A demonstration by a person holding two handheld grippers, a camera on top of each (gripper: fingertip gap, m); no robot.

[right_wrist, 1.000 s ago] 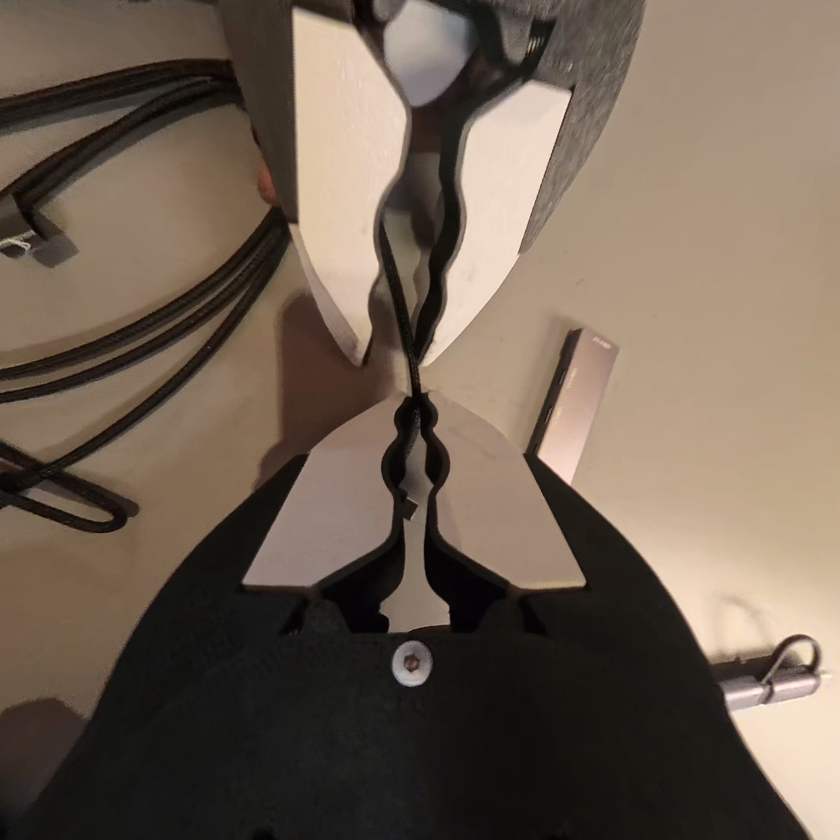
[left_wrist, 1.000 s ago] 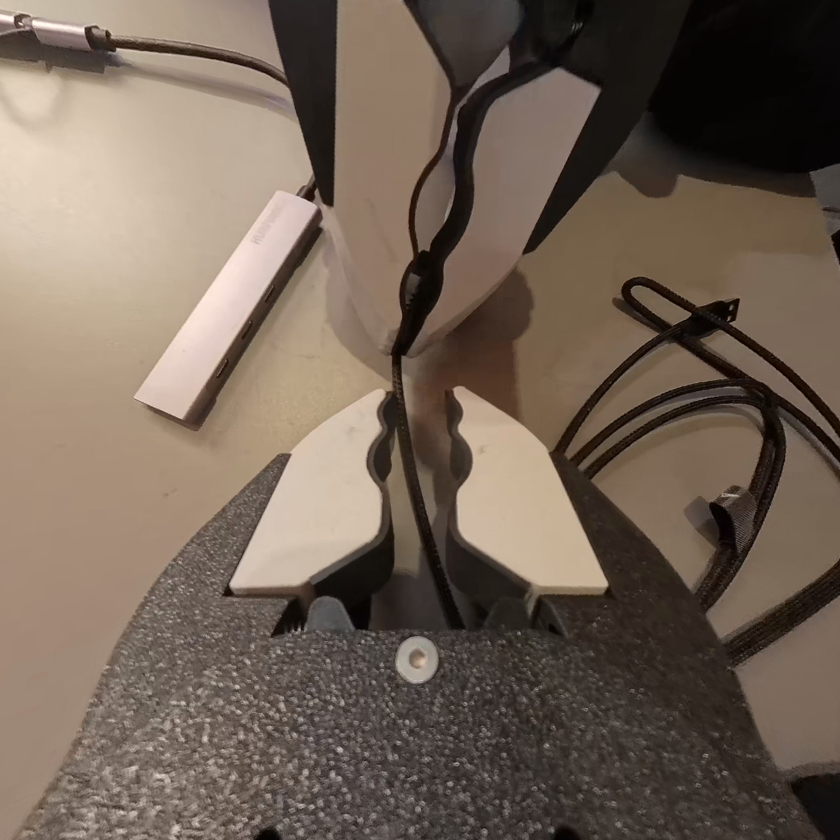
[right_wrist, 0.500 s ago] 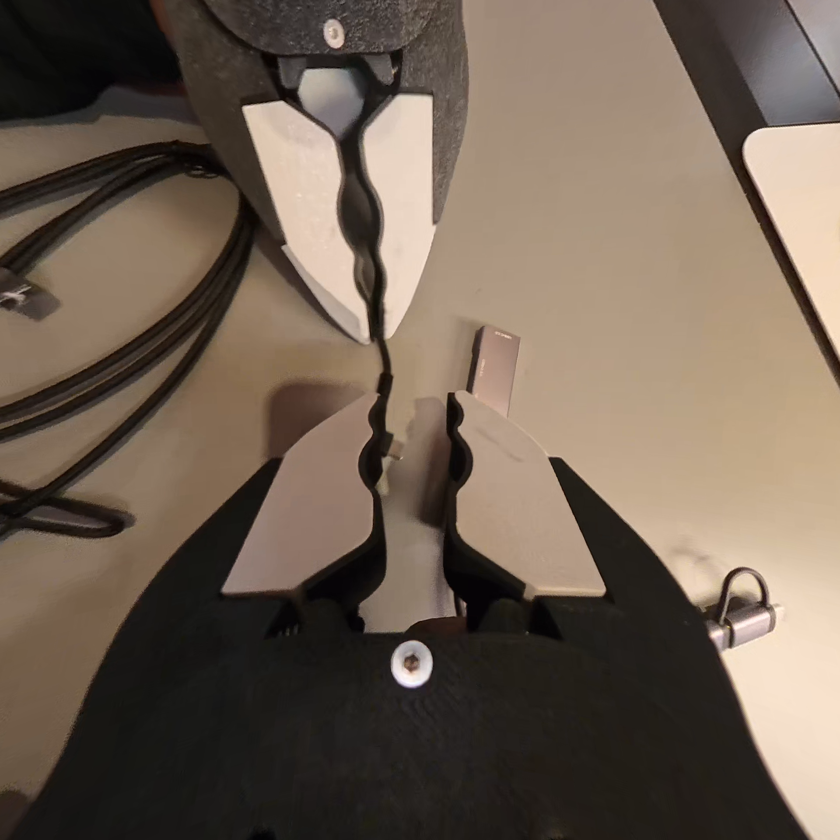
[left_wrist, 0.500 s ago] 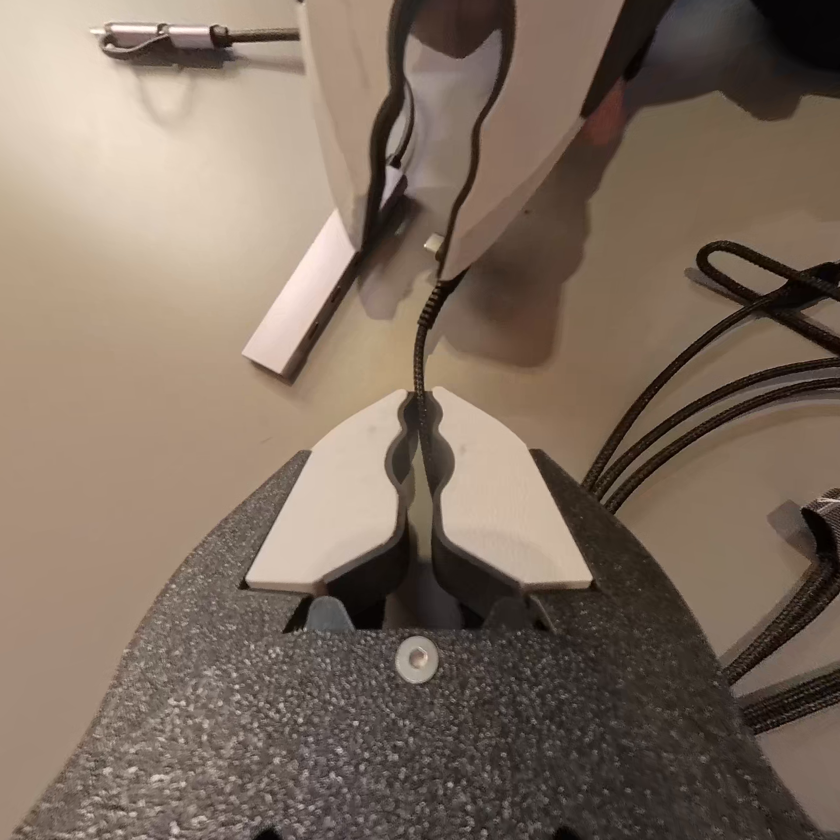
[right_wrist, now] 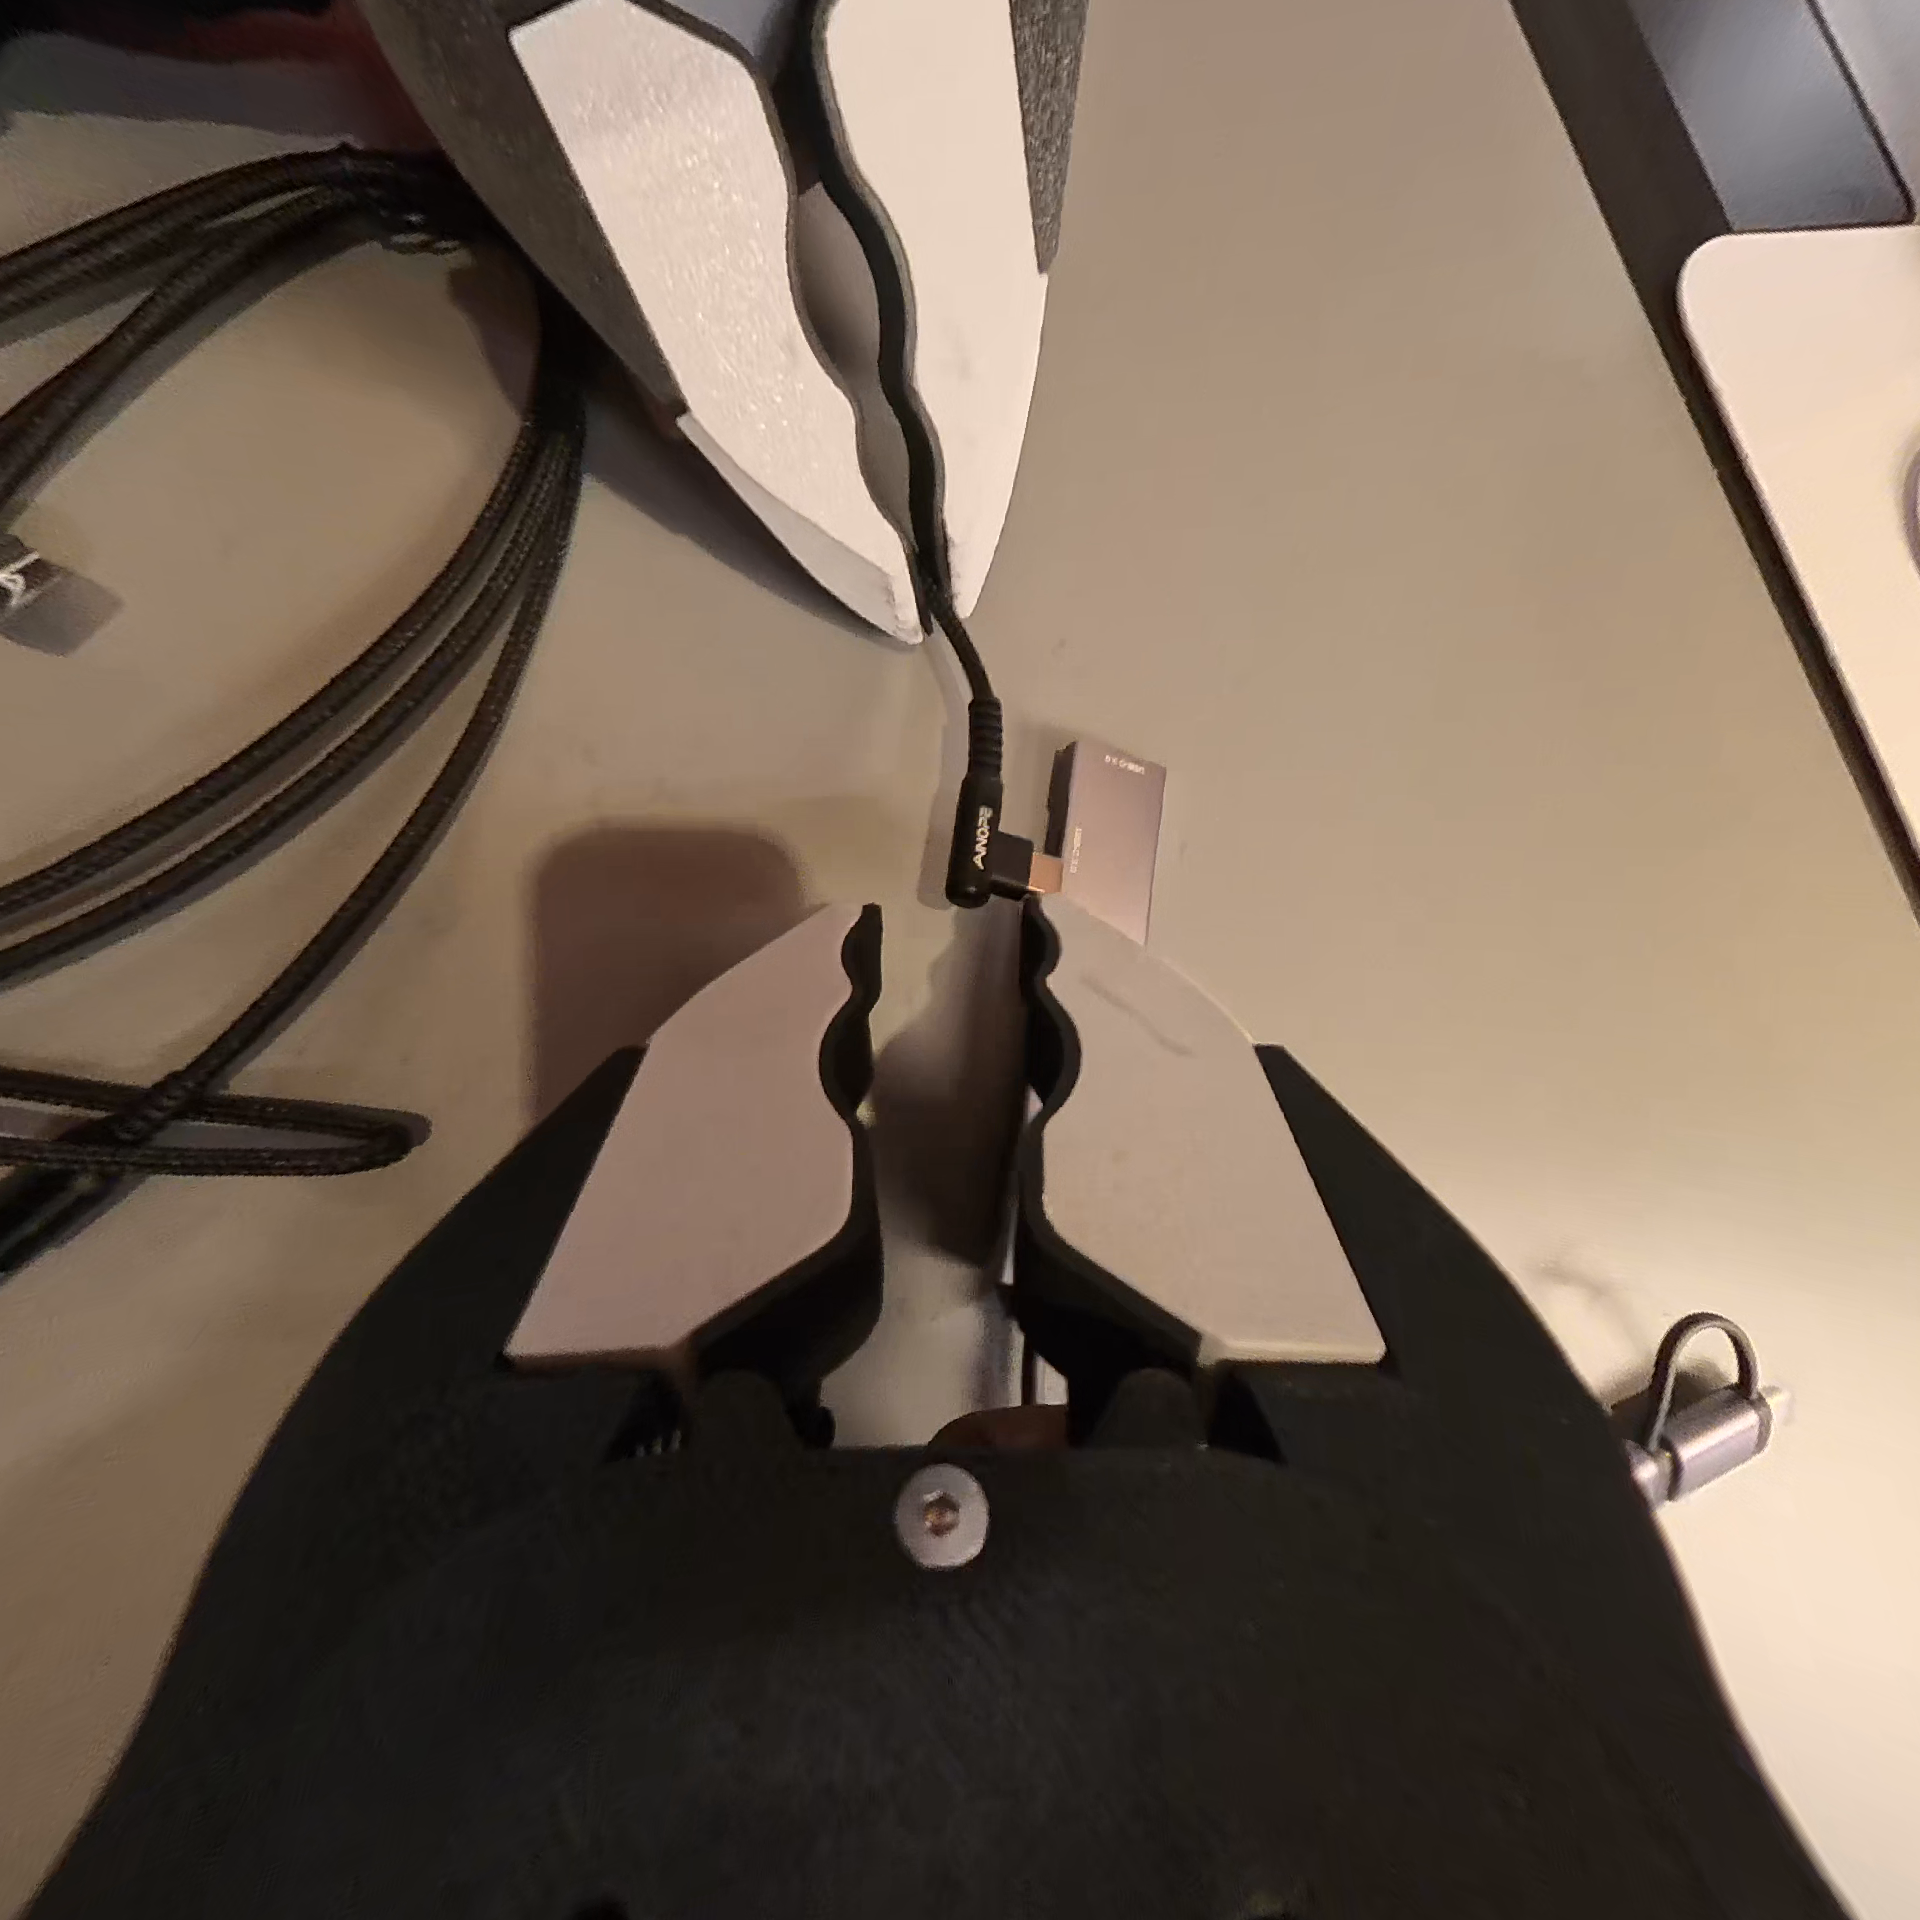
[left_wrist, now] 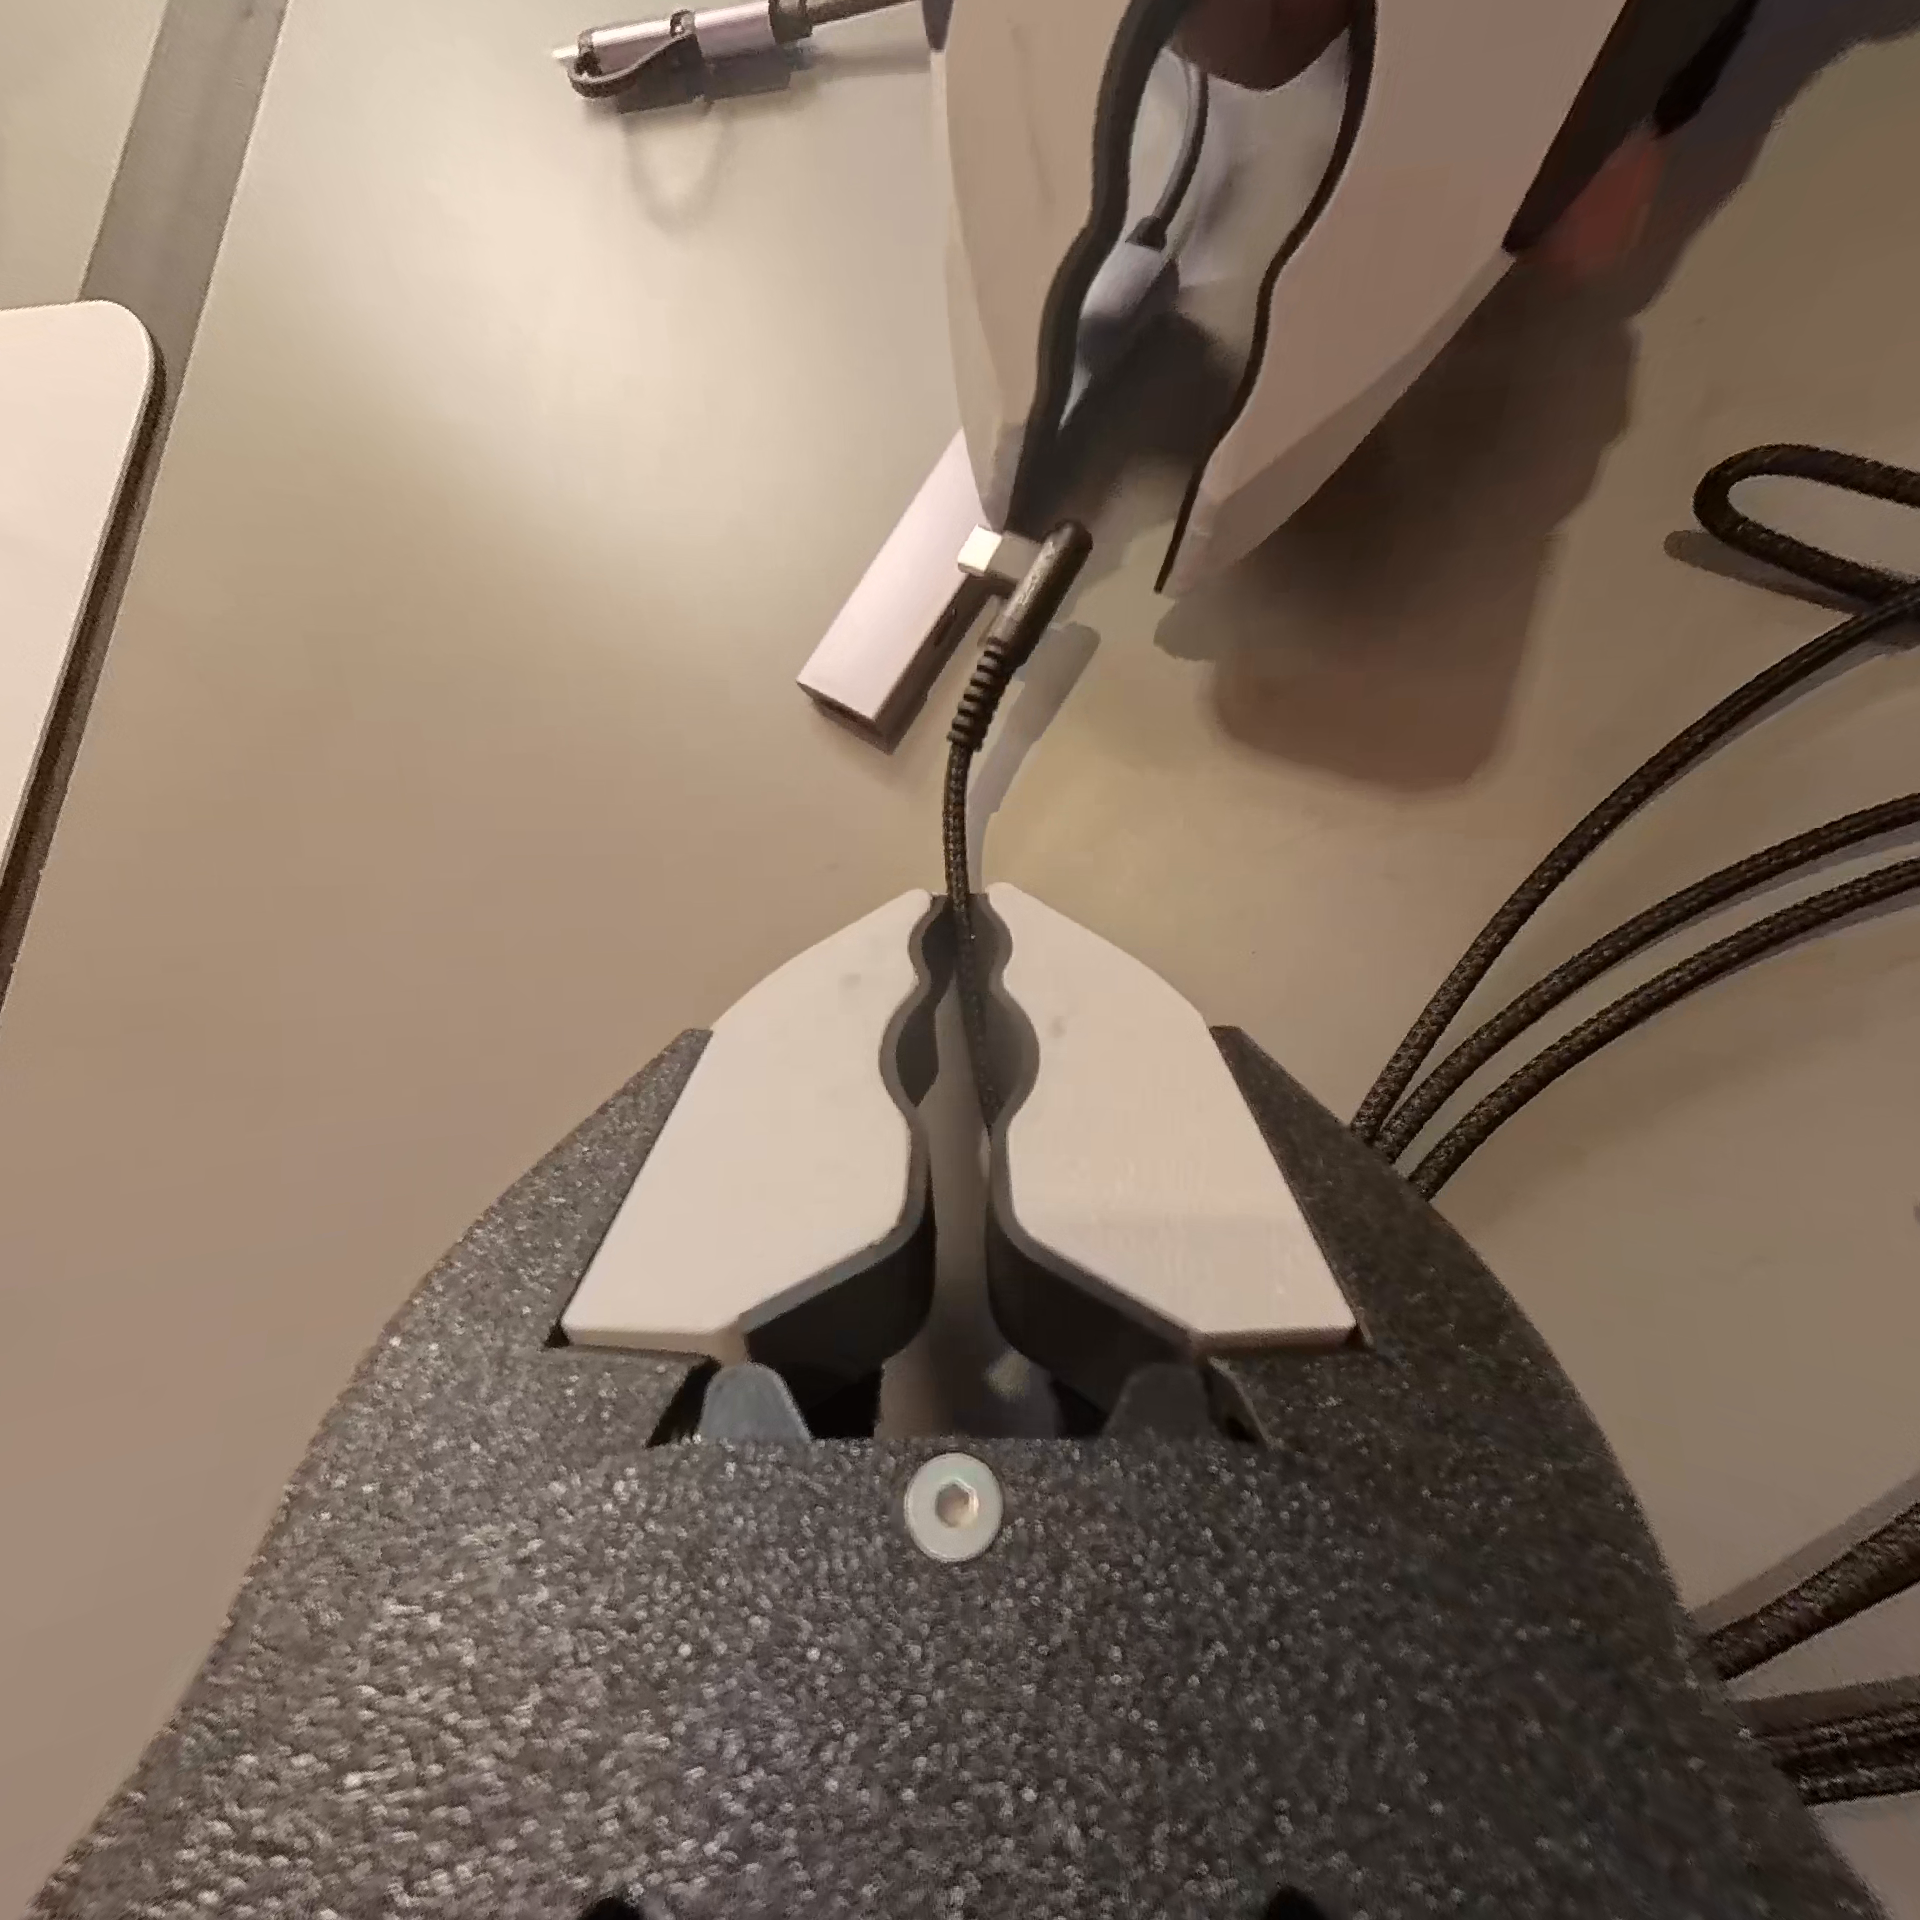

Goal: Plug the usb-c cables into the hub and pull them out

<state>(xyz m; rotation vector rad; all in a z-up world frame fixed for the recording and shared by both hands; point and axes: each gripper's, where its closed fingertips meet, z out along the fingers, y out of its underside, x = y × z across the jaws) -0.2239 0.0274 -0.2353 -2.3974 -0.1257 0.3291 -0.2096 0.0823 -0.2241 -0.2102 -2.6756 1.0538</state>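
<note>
My left gripper is shut on a black braided USB-C cable a short way behind its right-angle plug. The plug's metal tip sits against the side of the grey hub, with metal still showing. I cannot tell whether it has entered a port. My right gripper is open and empty just behind the plug, its right finger over the hub's near end. In the left wrist view the right gripper hangs over the hub. The left gripper also shows in the right wrist view.
A bundle of black braided cables lies right of my left gripper, also in the right wrist view. The hub's own lead ends in a grey connector with a loop. A pale flat slab lies at the table's edge.
The right gripper has let go of the cable and opened. The left gripper has shut on the cable and carried the plug over to the hub's side.
</note>
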